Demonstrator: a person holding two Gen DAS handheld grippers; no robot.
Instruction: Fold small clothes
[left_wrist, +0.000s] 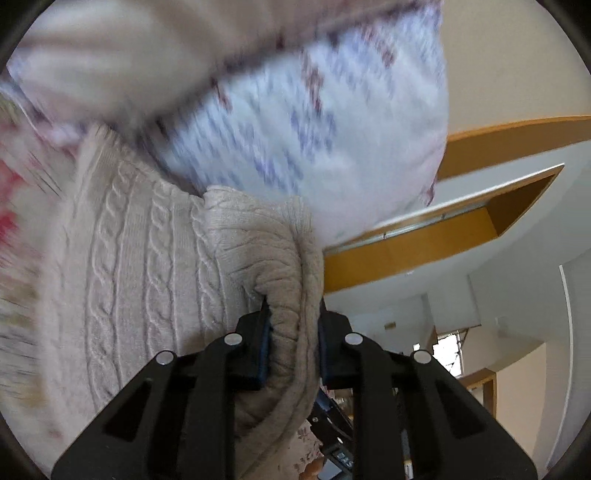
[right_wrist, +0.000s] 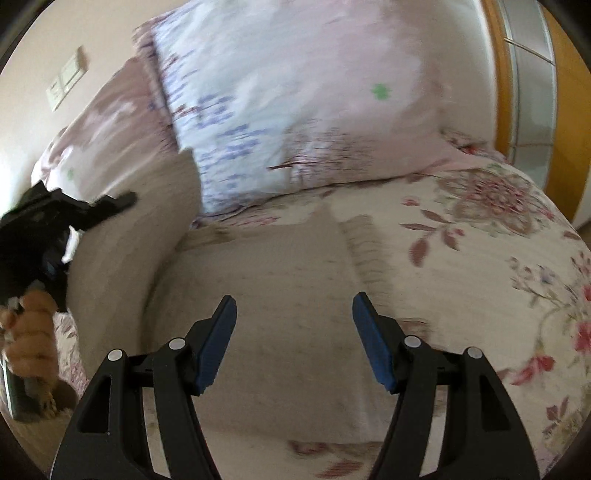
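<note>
Fingers of the left gripper (left_wrist: 293, 314) pinch a bunched edge of the beige cable-knit sweater (right_wrist: 266, 295), lifted at left over the floral bedspread (right_wrist: 480, 258); right gripper (right_wrist: 294, 306) hovers above it, fingers spread, pillow (right_wrist: 295, 110) beyond

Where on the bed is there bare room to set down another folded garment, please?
Free: the floral bedspread right of the beige knit sweater, below the pillow. Crowded: the left side, where the left gripper lifts the sweater's edge; the open right gripper hovers mid-sweater.
</note>
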